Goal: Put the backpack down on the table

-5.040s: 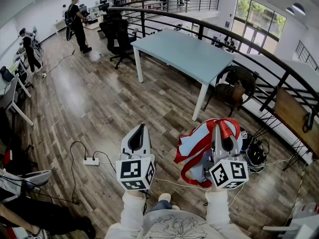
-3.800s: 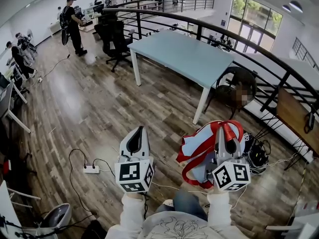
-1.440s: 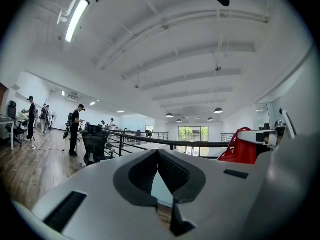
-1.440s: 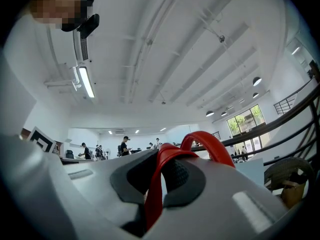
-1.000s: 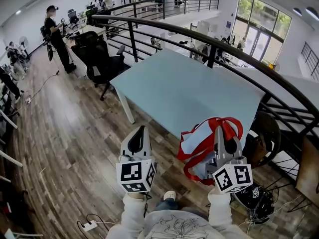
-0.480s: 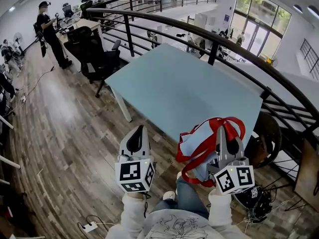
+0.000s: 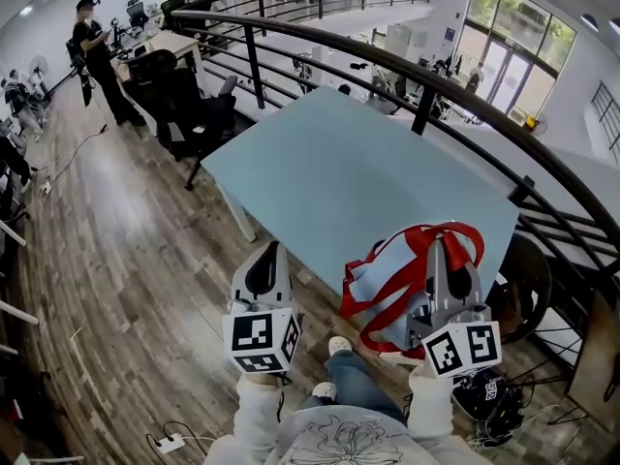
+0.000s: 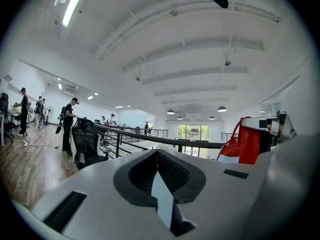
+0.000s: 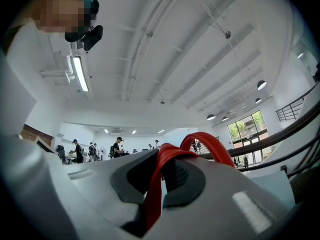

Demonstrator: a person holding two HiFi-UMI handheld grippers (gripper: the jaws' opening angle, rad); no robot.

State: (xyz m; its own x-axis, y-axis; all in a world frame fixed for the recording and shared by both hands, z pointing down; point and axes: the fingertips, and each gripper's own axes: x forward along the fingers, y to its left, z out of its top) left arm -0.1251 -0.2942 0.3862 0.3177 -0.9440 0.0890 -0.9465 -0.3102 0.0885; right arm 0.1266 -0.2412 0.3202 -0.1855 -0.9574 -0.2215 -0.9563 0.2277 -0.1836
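Note:
A light blue backpack [image 7: 387, 294] with red straps [image 7: 431, 240] hangs from my right gripper [image 7: 448, 260], whose jaws are shut on a red strap [image 9: 159, 184]. It hangs in the air over the near edge of the pale blue table [image 7: 320, 177]. My left gripper [image 7: 268, 258] is held beside it on the left, shut and empty, its jaws [image 8: 156, 159] pressed together. In the left gripper view the backpack [image 8: 245, 144] shows at the right.
A black curved railing [image 7: 436, 80] runs behind the table. Black office chairs [image 7: 189, 100] stand at the table's far left. People stand at the far left of the wooden floor [image 7: 107, 250]. A dark bag [image 7: 489, 400] and cables lie on the floor at lower right.
I have walked closer to the table; it now fills more of the head view. Both grippers and the hanging backpack have come forward to the table's near edge.

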